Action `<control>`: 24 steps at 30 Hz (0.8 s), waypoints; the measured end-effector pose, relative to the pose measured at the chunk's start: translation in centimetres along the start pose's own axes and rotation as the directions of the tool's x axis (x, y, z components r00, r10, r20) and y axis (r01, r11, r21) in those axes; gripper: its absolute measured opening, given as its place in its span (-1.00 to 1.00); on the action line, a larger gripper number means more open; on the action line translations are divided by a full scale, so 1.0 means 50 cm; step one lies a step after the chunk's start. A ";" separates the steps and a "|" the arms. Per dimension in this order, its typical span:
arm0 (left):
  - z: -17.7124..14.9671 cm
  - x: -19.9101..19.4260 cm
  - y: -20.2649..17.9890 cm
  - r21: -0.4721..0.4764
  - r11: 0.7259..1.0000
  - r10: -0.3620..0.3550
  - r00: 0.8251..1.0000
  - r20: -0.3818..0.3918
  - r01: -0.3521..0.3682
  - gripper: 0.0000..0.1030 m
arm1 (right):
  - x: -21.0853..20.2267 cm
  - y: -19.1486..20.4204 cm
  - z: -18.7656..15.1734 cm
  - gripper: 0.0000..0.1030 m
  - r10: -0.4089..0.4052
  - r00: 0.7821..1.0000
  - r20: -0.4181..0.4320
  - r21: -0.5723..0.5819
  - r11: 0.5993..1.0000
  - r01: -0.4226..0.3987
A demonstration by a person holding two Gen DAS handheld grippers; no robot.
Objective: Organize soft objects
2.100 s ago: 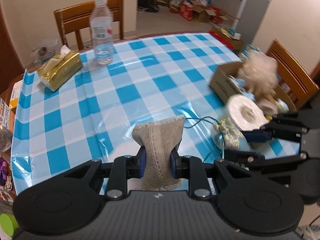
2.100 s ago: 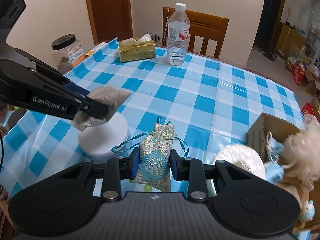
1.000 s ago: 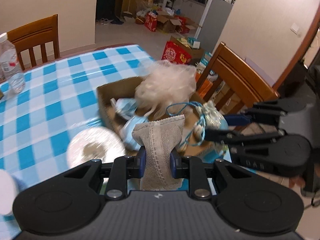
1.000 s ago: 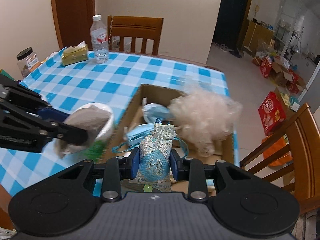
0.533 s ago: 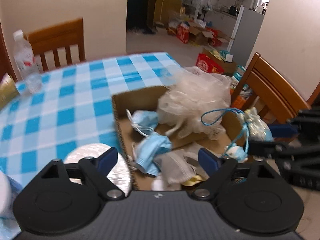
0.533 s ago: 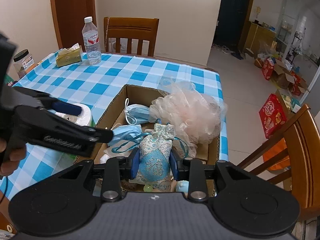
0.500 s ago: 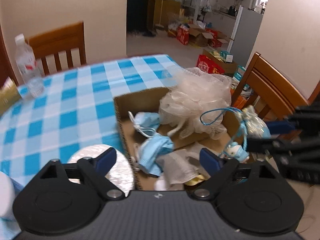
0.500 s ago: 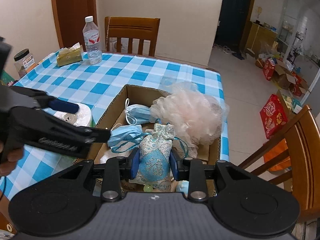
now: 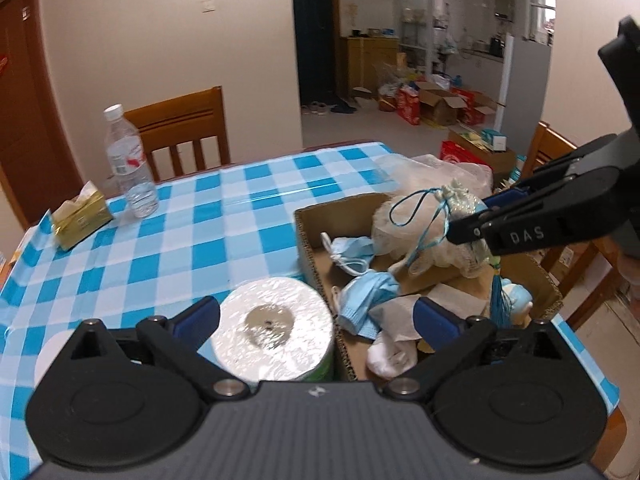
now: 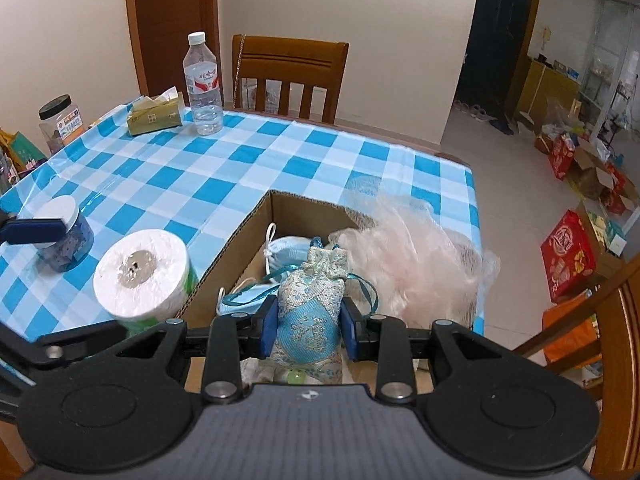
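My right gripper [image 10: 308, 326] is shut on a blue brocade pouch [image 10: 310, 320] with teal drawstrings and holds it over the cardboard box [image 10: 240, 248]. The pouch [image 9: 460, 206] also shows in the left wrist view, above the box [image 9: 320, 240]. The box holds blue face masks [image 9: 370, 292], a pale mesh bath pouf [image 10: 408, 264] and the beige burlap sachet [image 9: 404, 314]. My left gripper [image 9: 316, 316] is open and empty, low over the box's near-left corner and a wrapped toilet paper roll [image 9: 272, 332].
A water bottle [image 9: 130, 160] and a gold tissue pack [image 9: 80, 216] stand at the far side of the blue checked table. A white-lidded jar [image 10: 64, 232] sits left of the roll. Wooden chairs stand behind the table [image 10: 288, 76] and at its right [image 9: 560, 160].
My left gripper opened and dropped the burlap sachet into the box, then drew back left toward the paper roll. My right gripper stayed over the box with the pouch.
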State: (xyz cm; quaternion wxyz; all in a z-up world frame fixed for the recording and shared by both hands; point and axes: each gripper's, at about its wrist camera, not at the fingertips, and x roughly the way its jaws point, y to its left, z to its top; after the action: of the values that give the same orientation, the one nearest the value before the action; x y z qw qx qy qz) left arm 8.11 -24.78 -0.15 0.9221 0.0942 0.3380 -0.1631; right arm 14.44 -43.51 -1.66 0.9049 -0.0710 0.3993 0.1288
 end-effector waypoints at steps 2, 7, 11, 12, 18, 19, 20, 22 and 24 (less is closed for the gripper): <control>-0.006 -0.005 0.007 -0.017 1.000 0.013 1.000 0.002 -0.013 0.99 | 0.010 -0.004 0.003 -0.11 -0.013 1.000 0.007 -0.004 1.000 0.013; -0.011 -0.018 0.016 -0.023 0.998 0.059 0.998 -0.001 -0.059 0.99 | 0.019 -0.011 -0.002 0.19 -0.010 1.000 0.010 0.002 1.000 0.009; -0.009 -0.027 0.020 -0.019 0.998 0.056 0.998 -0.002 -0.056 0.99 | 0.016 -0.017 -0.013 0.44 -0.016 1.000 -0.006 0.039 0.999 0.016; -0.007 -0.029 0.021 -0.015 0.998 0.053 0.999 -0.002 -0.053 0.99 | 0.012 -0.016 -0.017 0.48 -0.028 1.000 -0.009 0.046 0.999 0.028; -0.007 -0.037 0.011 0.048 0.998 0.046 0.999 0.023 -0.047 0.99 | -0.019 -0.004 -0.045 0.86 -0.066 0.997 -0.032 0.122 0.990 0.070; -0.008 -0.037 0.008 0.064 0.997 0.038 0.999 0.026 -0.039 0.99 | -0.025 -0.001 -0.050 0.91 -0.076 0.996 -0.042 0.144 0.986 0.082; -0.009 -0.036 0.008 0.074 0.997 0.029 0.999 0.026 -0.031 0.99 | -0.031 0.003 -0.056 0.98 -0.083 0.995 -0.057 0.174 0.981 0.092; -0.010 -0.037 0.008 0.086 0.996 0.009 1.000 0.020 -0.011 0.99 | -0.040 0.008 -0.068 1.00 -0.093 0.992 -0.088 0.222 0.969 0.111; -0.007 -0.037 0.009 0.085 0.996 -0.013 1.000 -0.004 0.014 0.99 | -0.047 0.017 -0.080 1.00 -0.116 0.984 -0.132 0.265 0.953 0.148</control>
State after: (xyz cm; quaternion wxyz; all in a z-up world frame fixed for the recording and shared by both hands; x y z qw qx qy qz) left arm 6.75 -23.83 0.80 0.9154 0.1315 0.3332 -0.1835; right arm 9.86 -44.06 -2.63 0.8882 0.0209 0.4590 0.0072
